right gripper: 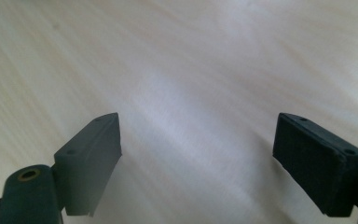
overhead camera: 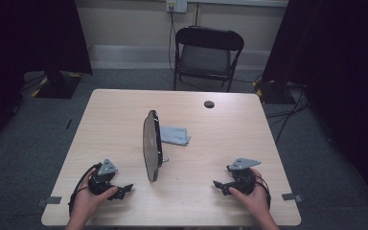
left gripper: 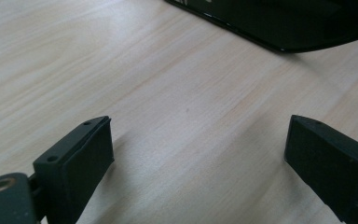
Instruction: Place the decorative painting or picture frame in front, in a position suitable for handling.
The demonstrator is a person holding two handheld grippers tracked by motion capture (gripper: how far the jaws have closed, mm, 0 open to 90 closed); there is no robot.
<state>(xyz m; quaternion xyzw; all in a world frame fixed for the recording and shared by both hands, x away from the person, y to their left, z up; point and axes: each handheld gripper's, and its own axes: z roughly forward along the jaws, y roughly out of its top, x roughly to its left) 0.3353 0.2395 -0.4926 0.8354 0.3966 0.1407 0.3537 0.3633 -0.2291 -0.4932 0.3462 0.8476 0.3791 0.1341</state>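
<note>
**Both tongs open and empty beside the standing mirror**

You hold a pair of tongs in each hand, low over the near edge of the tabletop (overhead camera: 124,110). Your left tongs (overhead camera: 123,190) gape wide with only bare wood between the jaws. Your right tongs (overhead camera: 219,186) gape just as wide, gripping nothing. An oval mirror (overhead camera: 151,145) stands upright on edge at the tabletop's middle, between the two tongs and apart from both. A grey cloth (overhead camera: 174,135) lies just behind it.

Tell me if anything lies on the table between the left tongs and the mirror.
Nothing visible does. Bare table separates the open left tongs from the standing mirror; the grey cloth lies on its far side.
</note>
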